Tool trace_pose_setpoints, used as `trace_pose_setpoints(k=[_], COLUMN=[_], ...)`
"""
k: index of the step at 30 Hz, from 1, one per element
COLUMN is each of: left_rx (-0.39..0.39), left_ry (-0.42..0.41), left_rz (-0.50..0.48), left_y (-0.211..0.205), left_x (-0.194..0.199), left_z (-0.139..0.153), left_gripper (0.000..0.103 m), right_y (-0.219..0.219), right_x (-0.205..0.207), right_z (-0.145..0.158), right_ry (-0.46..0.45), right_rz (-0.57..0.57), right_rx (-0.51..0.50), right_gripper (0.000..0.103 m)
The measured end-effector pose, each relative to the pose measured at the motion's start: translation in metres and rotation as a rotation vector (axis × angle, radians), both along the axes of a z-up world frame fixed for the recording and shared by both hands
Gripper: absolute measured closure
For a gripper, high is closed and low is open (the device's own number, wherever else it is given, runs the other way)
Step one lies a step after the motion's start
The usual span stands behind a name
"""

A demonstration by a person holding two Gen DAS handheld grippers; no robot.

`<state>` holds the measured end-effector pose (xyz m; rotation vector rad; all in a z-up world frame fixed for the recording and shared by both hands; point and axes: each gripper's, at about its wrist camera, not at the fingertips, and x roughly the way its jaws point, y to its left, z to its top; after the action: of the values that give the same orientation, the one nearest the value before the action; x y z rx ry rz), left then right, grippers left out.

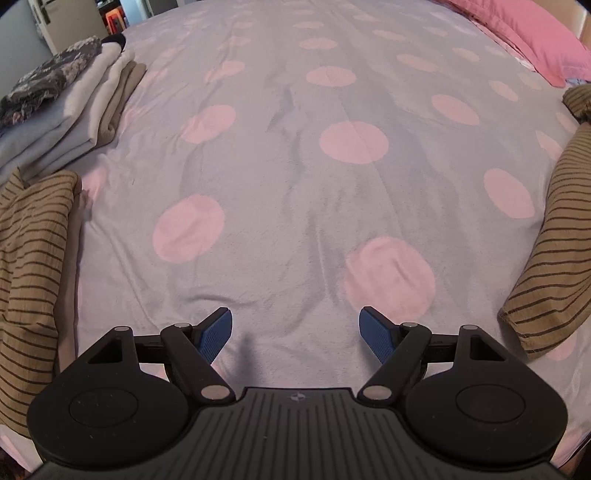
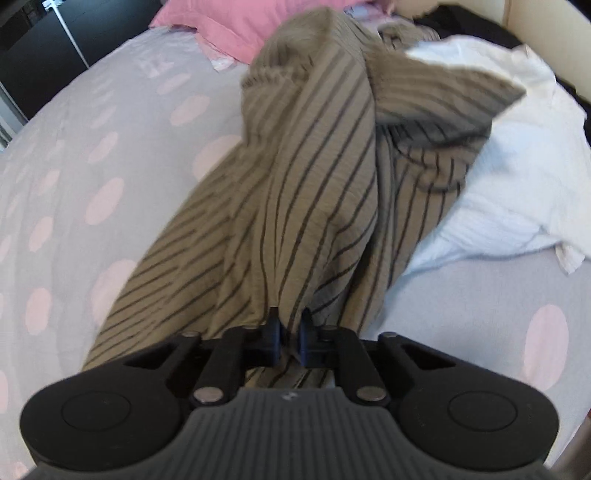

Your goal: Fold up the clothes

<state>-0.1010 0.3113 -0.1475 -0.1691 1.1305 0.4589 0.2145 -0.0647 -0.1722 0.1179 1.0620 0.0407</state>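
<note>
The striped garment (image 2: 306, 192) is clamped by the right gripper (image 2: 290, 325), its length extending away toward the pillow (image 2: 221, 26). The left gripper (image 1: 295, 332) is held open, empty.

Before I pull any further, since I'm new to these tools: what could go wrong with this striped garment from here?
The right hand-held gripper pinches only a small bunched bit of the striped garment, so it may slip out. The cloth drapes over the white clothing and could drag it along. The left hand-held gripper is open and holds nothing, so the garment may spread crooked; a striped fold also lies close to the folded stack.
</note>
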Motion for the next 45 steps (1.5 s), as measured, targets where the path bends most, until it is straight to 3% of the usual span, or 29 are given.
trace_pose_setpoints(k=[8,18,28,37,40,45], left_rx=[0.020,0.064,0.068,0.072,0.066,0.043], left_ry=[-0.035,-0.134,-0.160,-0.147,-0.138,-0.135], left_rz=[-0.013,-0.035,-0.018,-0.032,-0.053,-0.107], left_y=[-0.007,-0.013,-0.006,-0.003,-0.007,-0.017], left_x=[-0.003,-0.024,-0.053,-0.064,-0.066,-0.069], left_z=[0.016,0.057,0.069,0.069,0.066,0.063], left_gripper=[0.027,0.027,0.027,0.027,0.027,0.027], right_y=[0.054,0.157,0.234,0.272,0.281,0.285], right_x=[-0.032,-0.134,-0.268,-0.363,-0.377,-0.374], right_z=[0.022,0.044,0.027,0.015,0.004,-0.004], right_ry=[-0.032,-0.068,0.010,0.108,0.114,0.136], right_rz=[0.174,0.485,0.784,1.087,1.116,1.105], right_rx=[-0.016,0.058,0.130,0.221,0.156,0.119], right_gripper=[0.100,0.100,0.100,0.100,0.099,0.083])
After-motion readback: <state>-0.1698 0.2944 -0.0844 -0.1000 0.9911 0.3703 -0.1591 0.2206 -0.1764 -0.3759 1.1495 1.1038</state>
